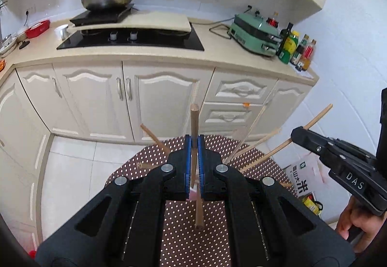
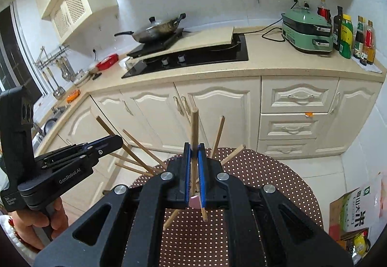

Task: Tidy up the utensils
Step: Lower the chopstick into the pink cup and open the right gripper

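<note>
In the left wrist view the left gripper (image 1: 194,146) fills the lower centre of the frame, its blue pads pressed together on a single wooden chopstick (image 1: 194,122) that stands nearly upright, its top poking above the pads and its lower end hanging below them over the brown, white-dotted surface (image 1: 181,242). At the right edge of that frame the right gripper (image 1: 296,134) comes in from the side, held by a hand (image 1: 350,223) at the lower right; a chopstick runs through its tip, slanting up toward the upper right. More chopsticks (image 1: 256,146) fan out at centre right, between the two grippers, but what they stand in is hidden behind the left gripper. In the right wrist view the right gripper (image 2: 194,151) sits at lower centre, its blue pads likewise clamped on one chopstick (image 2: 194,124) that stands almost vertical, with its lower end showing beneath the pads above the dotted surface (image 2: 266,182). The left gripper (image 2: 118,140) appears at the left of that frame, held by a hand (image 2: 36,226) at the lower left, its tip among a spread of leaning chopsticks (image 2: 142,153). Behind, across the upper half of both frames, cream cabinets (image 2: 217,110) carry a pale counter (image 2: 266,59) with a black hob, a lidded wok (image 2: 154,30), a green cooker (image 2: 307,32) and bottles (image 2: 348,37) at the upper right.
</note>
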Demonstrator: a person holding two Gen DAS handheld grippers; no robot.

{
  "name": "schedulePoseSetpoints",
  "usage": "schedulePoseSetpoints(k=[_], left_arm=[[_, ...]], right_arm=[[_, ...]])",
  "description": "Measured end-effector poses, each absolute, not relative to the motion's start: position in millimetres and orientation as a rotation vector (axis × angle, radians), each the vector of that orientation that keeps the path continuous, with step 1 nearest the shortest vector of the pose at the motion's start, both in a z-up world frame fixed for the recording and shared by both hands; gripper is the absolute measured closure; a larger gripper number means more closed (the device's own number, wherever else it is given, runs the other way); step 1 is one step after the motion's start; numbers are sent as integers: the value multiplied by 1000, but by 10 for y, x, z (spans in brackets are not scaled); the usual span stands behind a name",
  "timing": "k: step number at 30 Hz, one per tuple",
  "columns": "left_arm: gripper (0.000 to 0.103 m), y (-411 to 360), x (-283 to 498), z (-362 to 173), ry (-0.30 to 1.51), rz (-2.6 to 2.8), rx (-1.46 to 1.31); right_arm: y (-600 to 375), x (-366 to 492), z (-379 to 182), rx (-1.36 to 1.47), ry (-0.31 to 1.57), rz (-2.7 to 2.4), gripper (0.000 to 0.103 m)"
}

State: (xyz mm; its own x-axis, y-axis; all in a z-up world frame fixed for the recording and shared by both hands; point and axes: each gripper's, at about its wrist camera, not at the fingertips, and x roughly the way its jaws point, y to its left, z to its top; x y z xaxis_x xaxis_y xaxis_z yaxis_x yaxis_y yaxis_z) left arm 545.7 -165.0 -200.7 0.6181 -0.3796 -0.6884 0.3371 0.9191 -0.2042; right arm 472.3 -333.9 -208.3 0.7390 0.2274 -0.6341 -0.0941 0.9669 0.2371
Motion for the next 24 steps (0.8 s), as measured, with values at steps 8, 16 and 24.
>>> schedulePoseSetpoints(k=[8, 16, 24], left_arm=[[97, -1628, 5433, -2285, 879, -411, -37], [97, -1642, 5416, -2473, 930, -413, -28], [97, -1713, 5429, -2553, 960, -410, -11]], right_arm=[[-3244, 4699, -2345, 164, 763, 177, 98], [-3133, 4663, -2555, 118, 784, 181, 98], [-3123, 4661, -2565, 99, 776, 187, 98]])
